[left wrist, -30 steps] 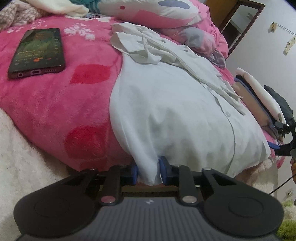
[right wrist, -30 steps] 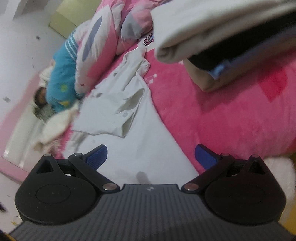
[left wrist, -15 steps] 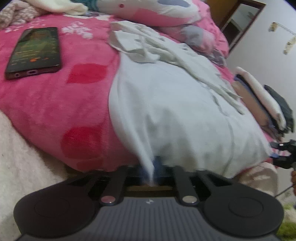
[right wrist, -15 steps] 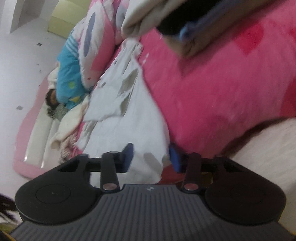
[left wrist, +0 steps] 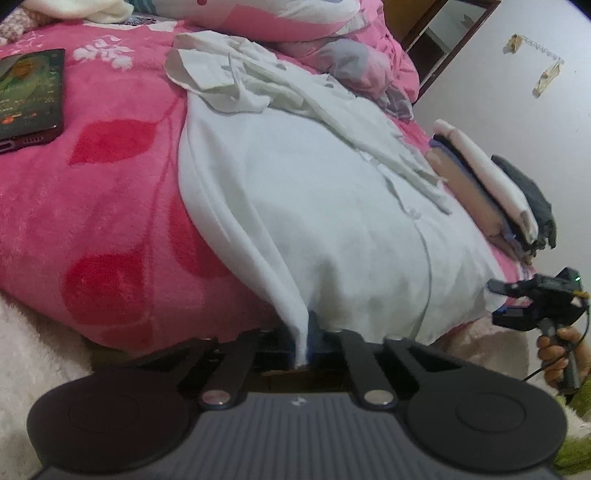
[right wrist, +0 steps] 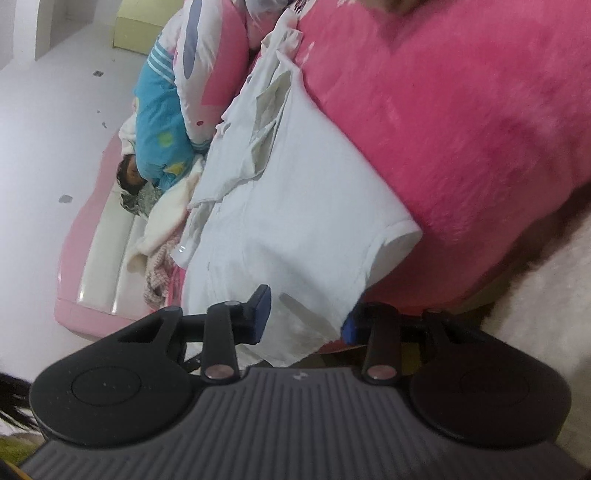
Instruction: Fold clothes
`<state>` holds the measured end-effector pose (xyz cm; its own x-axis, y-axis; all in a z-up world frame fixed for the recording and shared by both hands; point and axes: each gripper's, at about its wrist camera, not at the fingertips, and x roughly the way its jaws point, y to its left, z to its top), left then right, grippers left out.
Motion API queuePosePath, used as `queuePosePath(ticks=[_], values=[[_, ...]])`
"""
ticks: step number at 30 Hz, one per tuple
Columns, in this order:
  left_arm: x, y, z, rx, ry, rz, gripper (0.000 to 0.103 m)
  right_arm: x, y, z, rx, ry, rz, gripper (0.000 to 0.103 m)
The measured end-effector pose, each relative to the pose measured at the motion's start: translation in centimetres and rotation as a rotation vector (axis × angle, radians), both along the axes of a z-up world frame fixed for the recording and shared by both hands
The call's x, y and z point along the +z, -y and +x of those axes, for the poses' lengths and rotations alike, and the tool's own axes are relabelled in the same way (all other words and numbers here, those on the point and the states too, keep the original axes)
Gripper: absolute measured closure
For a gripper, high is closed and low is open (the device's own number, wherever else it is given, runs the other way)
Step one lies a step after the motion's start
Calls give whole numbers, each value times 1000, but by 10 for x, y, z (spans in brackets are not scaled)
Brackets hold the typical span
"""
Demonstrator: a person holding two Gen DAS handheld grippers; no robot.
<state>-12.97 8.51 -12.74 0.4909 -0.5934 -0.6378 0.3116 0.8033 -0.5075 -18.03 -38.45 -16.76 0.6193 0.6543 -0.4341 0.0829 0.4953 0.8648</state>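
While the white shirt [left wrist: 332, 221] lies spread on the bed's pink blanket [left wrist: 110, 206], its long axis runs from the collar end near the pillows [left wrist: 280, 11] to the hem that hangs over the bed's near edge, and both tools sit at that hem. The left tool [left wrist: 304, 343] is pressed together, pinching the hem's left corner, which draws into a taut ridge. The right tool [right wrist: 304, 321] is at the opposite corner; its jaws are closing with the hem cloth between them, a gap showing beside each pad, so I judge that grip not yet made. With both corners at the near edge, the next fold likely carries the hem away toward the collar. A phone [left wrist: 29, 96] lies on the blanket left of the shirt, and a stack of folded clothes [left wrist: 491, 192] sits to its right. Beyond the bed are a pale wall and a dark doorway.
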Motion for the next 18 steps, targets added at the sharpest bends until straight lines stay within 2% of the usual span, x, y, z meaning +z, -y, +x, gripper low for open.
queuePosePath(ticks=[1, 5, 10, 18], values=[[3, -3, -3, 1, 12, -28, 100, 0, -1, 0, -1, 6, 18, 93], [19, -12, -9, 28, 17, -135, 100, 5, -3, -5, -15, 59, 113, 96], [46, -22, -12, 52, 66, -274, 100, 26, -7, -2, -24, 136, 150, 97], [72, -22, 10, 68, 133, -340, 100, 63, -5, 26, -18, 247, 146, 98]])
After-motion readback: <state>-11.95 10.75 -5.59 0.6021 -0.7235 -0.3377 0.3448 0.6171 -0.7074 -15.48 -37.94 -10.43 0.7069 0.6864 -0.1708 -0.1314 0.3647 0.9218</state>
